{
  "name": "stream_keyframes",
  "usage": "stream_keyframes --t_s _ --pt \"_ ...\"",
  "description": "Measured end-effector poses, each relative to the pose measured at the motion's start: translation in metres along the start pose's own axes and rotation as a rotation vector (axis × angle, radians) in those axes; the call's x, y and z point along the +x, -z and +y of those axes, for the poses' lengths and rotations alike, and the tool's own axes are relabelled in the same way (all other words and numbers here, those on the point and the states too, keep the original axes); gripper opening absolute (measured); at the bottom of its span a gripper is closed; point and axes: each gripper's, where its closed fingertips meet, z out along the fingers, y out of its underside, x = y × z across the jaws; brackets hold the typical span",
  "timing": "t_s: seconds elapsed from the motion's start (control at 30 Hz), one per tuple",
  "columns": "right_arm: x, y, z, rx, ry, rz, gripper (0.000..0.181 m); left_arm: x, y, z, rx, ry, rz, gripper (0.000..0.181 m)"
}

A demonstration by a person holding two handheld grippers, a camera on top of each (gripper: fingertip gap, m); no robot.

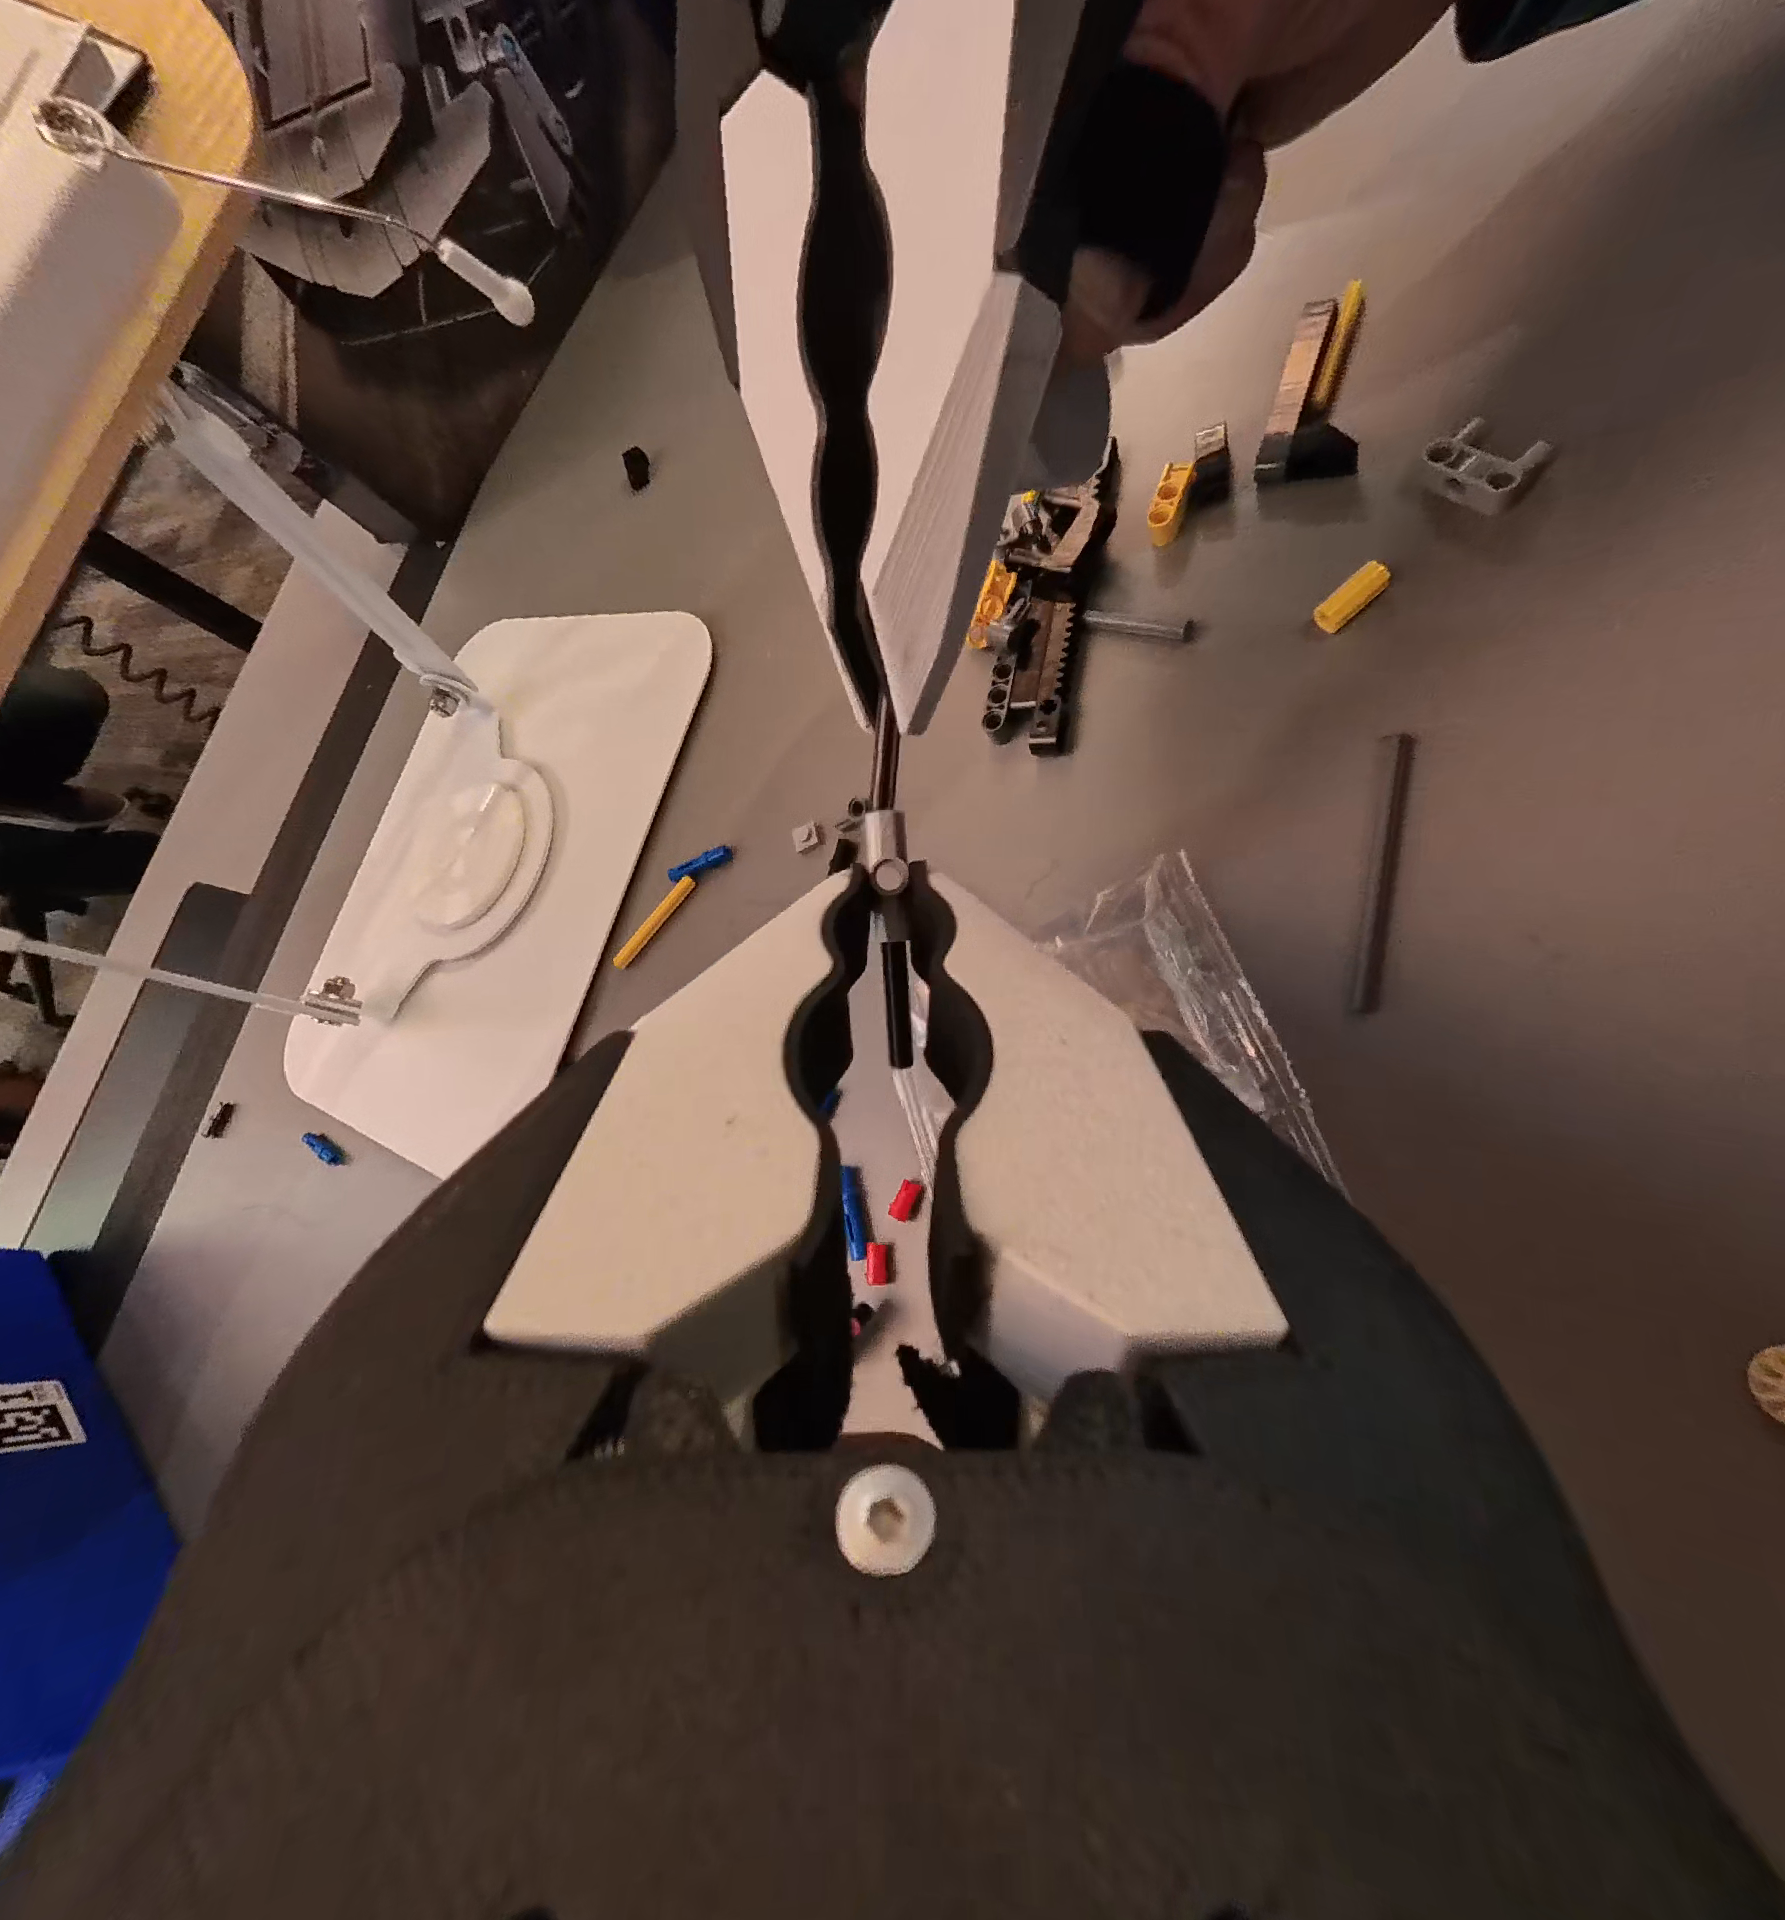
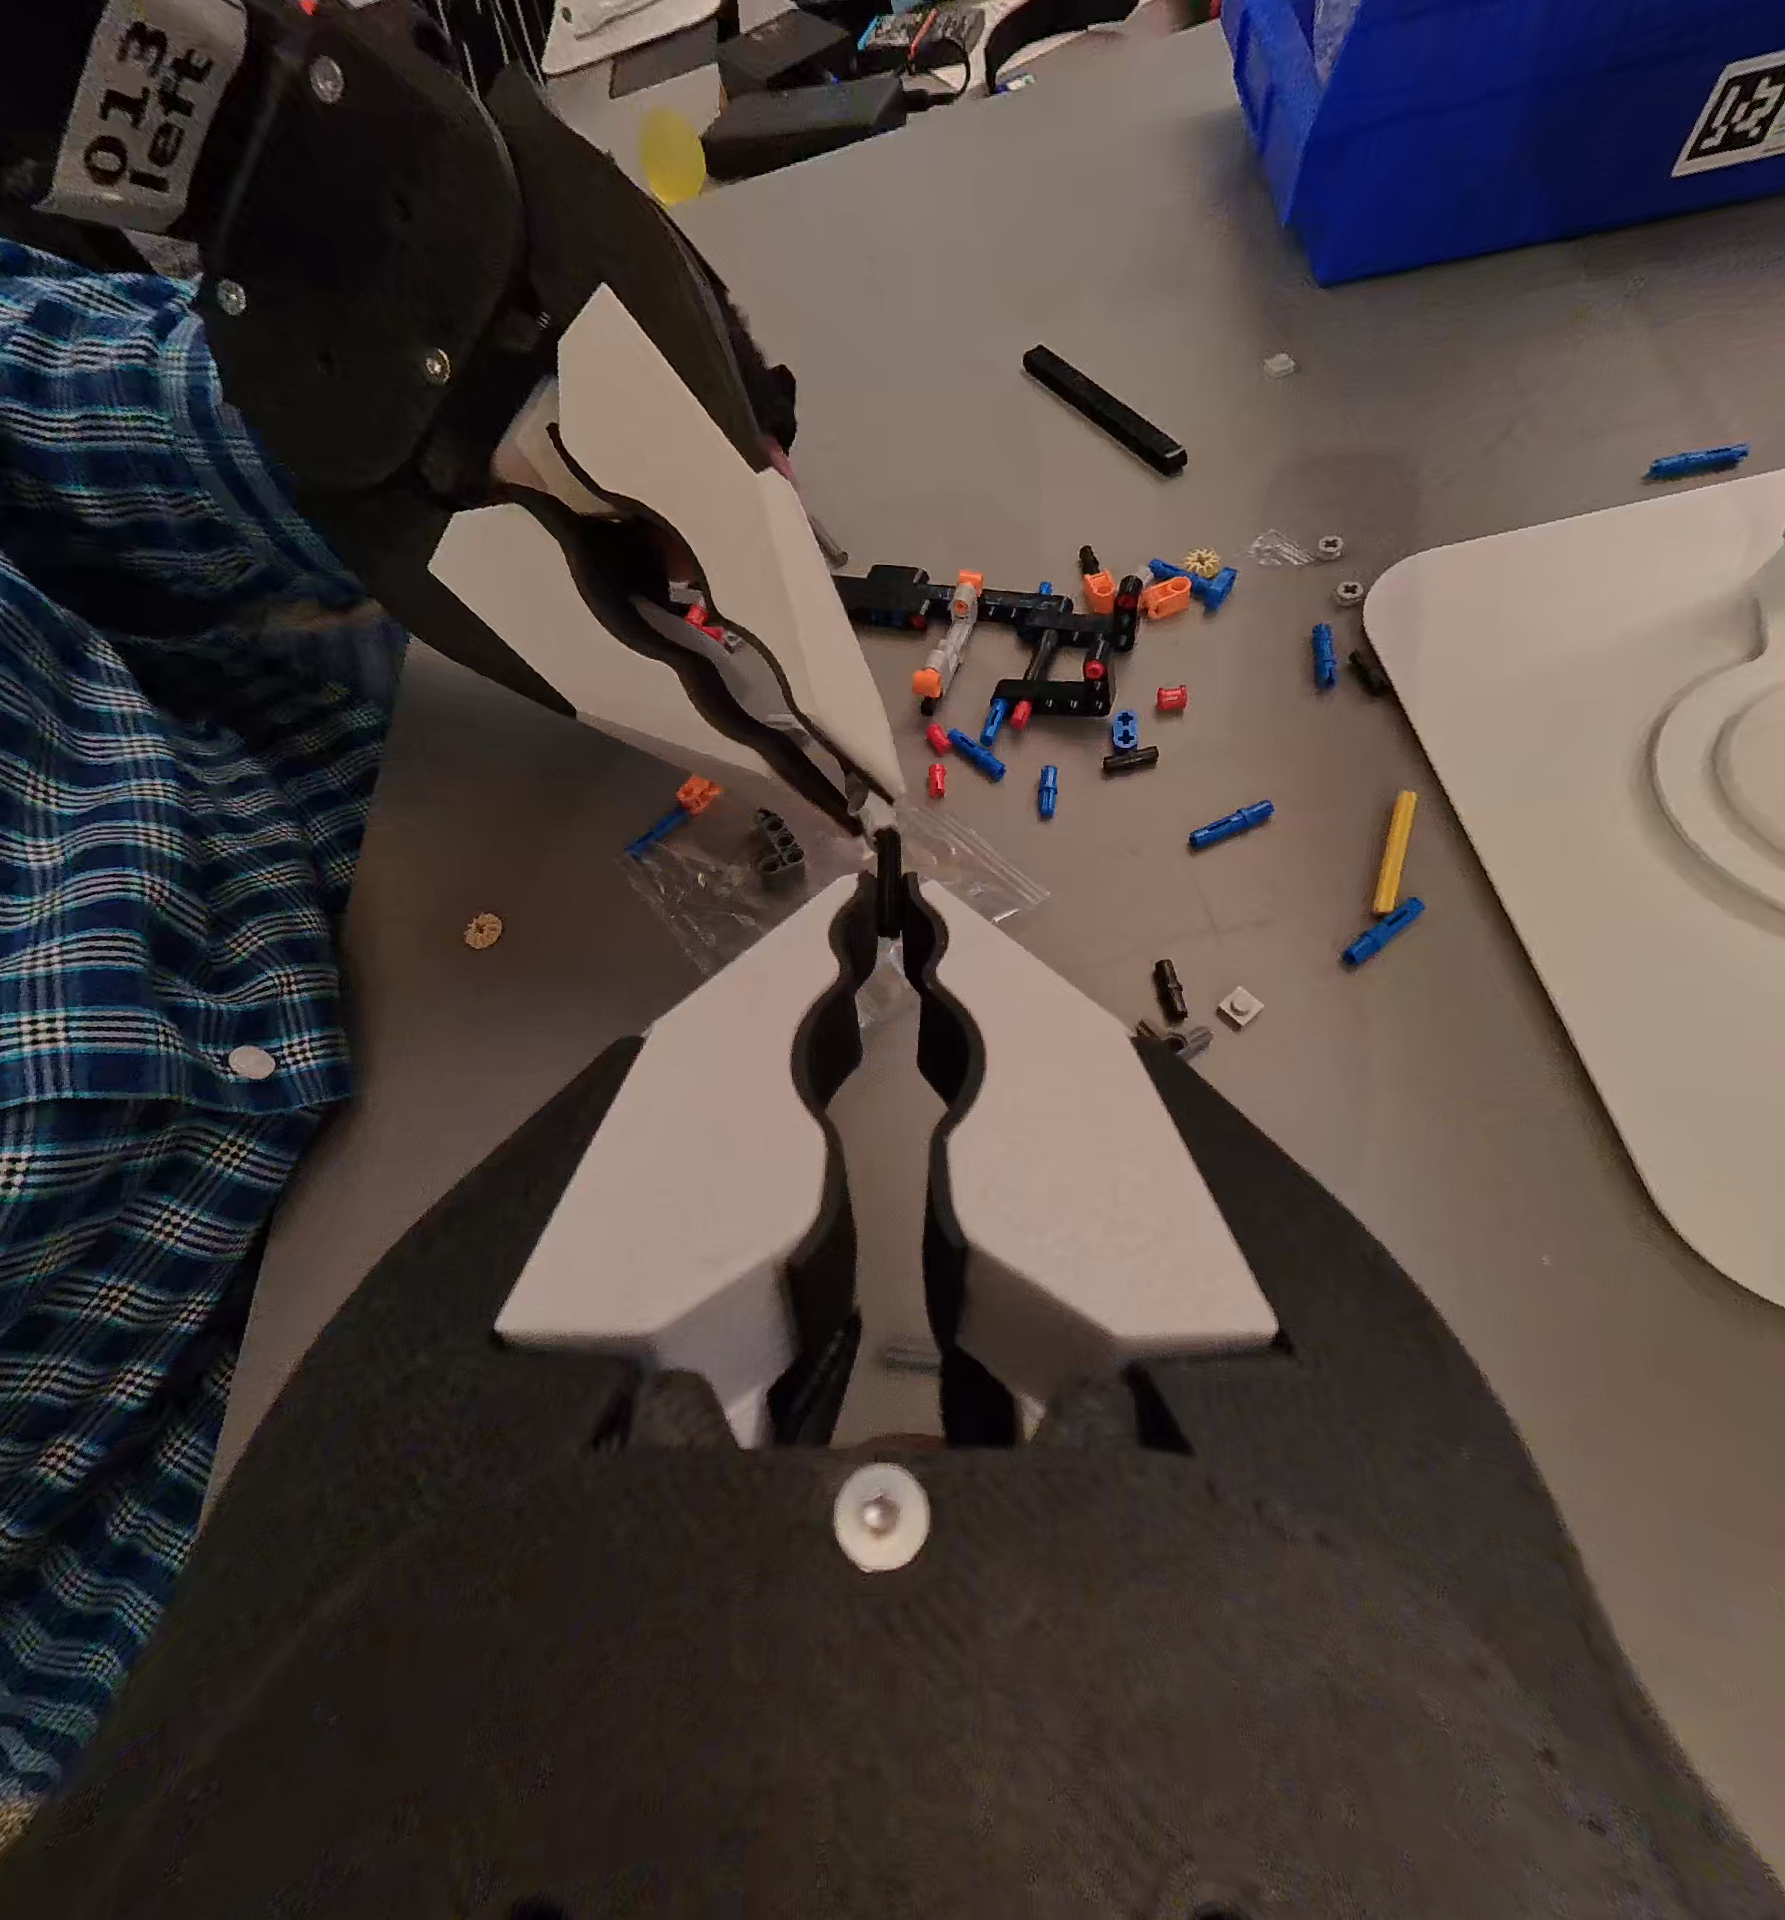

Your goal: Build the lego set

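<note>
Two grippers meet tip to tip above the grey table (image 1: 1490, 935). My left gripper (image 1: 886, 883) has its jaws pinched on a small grey connector (image 1: 886, 847), with a black pin (image 1: 896, 1003) trailing back between the fingers. The right gripper (image 2: 886, 894) is clamped on a thin black axle (image 2: 888, 883) whose far end touches that connector.

I judge the step as seating the axle into the connector. Both holds sit at the very tips, so any sideways tilt could lever the axle out or flick the connector away. If the axle's end is not lined up with the hole, pushing harder would only skew it.

Beyond the right jaws lies the black partial build (image 2: 1023, 634) among loose blue pins (image 2: 1231, 826); a dropped piece could be lost in that scatter or the clear plastic bag (image 1: 1179, 977) beside my left jaws.
</note>
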Motion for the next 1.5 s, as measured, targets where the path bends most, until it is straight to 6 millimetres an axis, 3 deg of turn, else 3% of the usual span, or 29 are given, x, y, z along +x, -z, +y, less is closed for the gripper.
stream_keyframes --t_s 0.57,1.23,1.5 --pt "-0.022 0.016 -0.016 0.018 0.256 -0.089 0.002 0.007 0.018 -0.024 0.097 0.081 0.209 0.004" --pt "-0.024 0.014 -0.016 -0.020 0.404 -0.053 0.002 0.009 0.018 -0.025 0.063 0.096 0.254 0.004" --pt "-0.022 0.011 -0.015 -0.021 0.387 -0.064 0.002 0.009 0.015 -0.023 0.045 0.093 0.246 0.004"
